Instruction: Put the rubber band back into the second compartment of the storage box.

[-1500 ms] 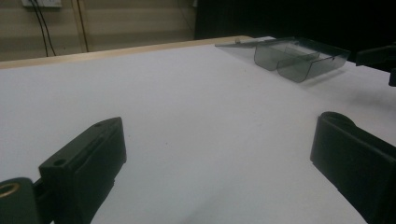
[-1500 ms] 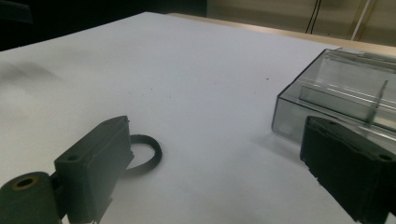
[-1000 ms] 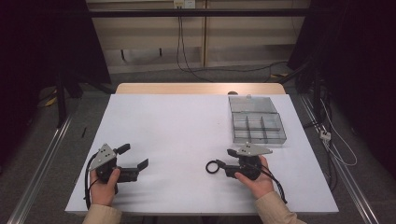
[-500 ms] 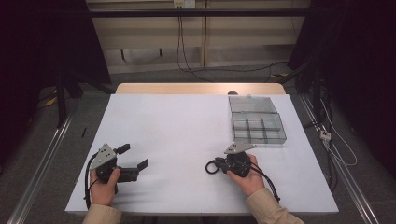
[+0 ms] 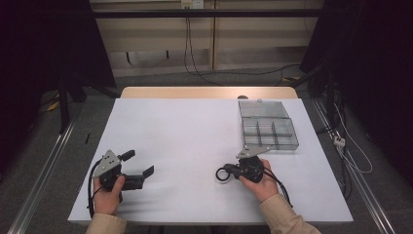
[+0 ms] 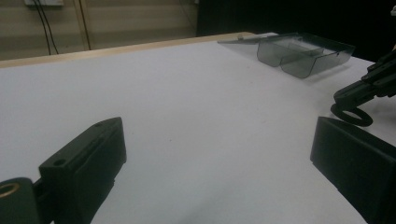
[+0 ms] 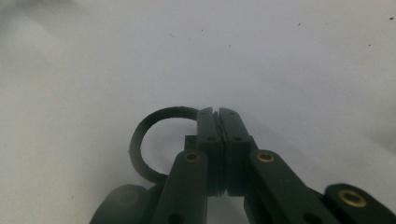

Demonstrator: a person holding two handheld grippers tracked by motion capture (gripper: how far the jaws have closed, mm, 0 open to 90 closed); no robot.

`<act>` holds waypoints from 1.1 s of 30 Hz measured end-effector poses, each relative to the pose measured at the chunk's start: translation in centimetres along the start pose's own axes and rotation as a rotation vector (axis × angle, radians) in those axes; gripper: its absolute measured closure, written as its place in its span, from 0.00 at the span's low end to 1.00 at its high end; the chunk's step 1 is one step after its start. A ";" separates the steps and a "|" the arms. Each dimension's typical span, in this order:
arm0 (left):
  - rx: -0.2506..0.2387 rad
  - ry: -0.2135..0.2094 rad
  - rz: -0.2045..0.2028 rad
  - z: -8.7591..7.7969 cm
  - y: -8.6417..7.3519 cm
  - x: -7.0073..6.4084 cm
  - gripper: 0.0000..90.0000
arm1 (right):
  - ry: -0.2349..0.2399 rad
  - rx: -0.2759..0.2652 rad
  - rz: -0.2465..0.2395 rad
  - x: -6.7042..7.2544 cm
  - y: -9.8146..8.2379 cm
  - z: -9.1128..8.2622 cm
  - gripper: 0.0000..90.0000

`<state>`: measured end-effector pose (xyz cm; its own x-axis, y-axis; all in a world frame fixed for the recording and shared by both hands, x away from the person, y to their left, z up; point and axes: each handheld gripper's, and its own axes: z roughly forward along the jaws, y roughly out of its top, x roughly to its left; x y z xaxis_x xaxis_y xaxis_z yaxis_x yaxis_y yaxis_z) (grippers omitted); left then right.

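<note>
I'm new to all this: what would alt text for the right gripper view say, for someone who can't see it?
The right gripper, its two black jaws pressed together, pinches a thin black ring just above a plain white table. The ring curves out to the left of the jaws.

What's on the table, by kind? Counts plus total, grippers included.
Handheld two-jaw grippers: 2, the left gripper open, the right gripper shut on the ring.
Thin black flat ring: 1.
Clear grey plastic compartment box with its lid open: 1.
Total: 4.
</note>
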<state>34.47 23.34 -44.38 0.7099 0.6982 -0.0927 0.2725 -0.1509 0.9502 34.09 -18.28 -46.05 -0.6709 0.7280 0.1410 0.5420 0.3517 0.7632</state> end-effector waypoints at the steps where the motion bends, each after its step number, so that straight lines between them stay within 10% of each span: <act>1: 0.001 0.001 0.001 0.0 0.0 0.0 0.04 | 0.001 0.000 0.003 -0.1 0.1 -0.1 0.98; 33: 0.007 0.009 0.013 -0.1 0.0 0.1 0.04 | -0.003 0.009 0.027 -3.0 0.9 -2.3 0.98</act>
<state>34.44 23.46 -44.31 0.7077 0.7022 -0.0782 0.2683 -0.1647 0.9491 35.45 -21.44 -44.33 -0.6545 0.7391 0.1595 0.5644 0.3372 0.7535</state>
